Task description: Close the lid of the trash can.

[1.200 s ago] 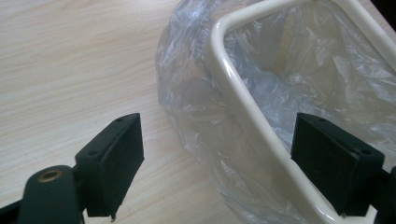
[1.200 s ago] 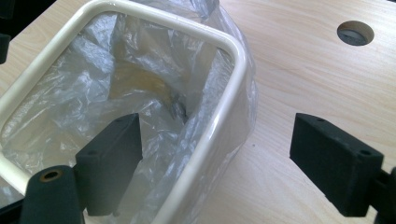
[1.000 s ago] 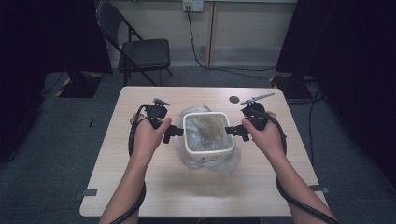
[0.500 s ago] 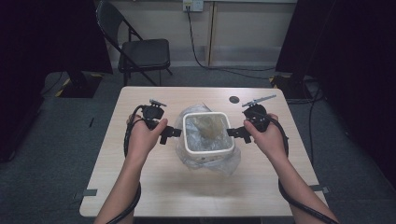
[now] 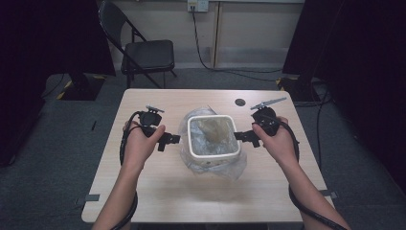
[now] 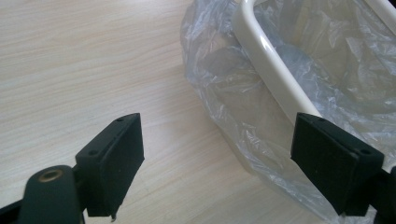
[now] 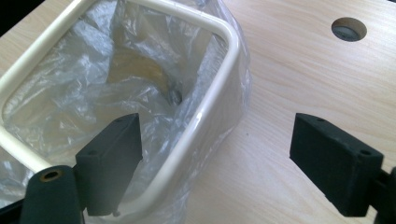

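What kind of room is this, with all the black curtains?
Probably a recording studio or lab, not a home. Dark curtains hang at both sides, a lone folding chair stands behind the bare wooden table, and cables run across the grey floor to a wall socket.

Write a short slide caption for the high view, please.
Two open hand-held grippers, left and right, flank a cream bin lined with a plastic bag.

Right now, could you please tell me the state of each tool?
Left tool: open, holding nothing.
Right tool: open, holding nothing.
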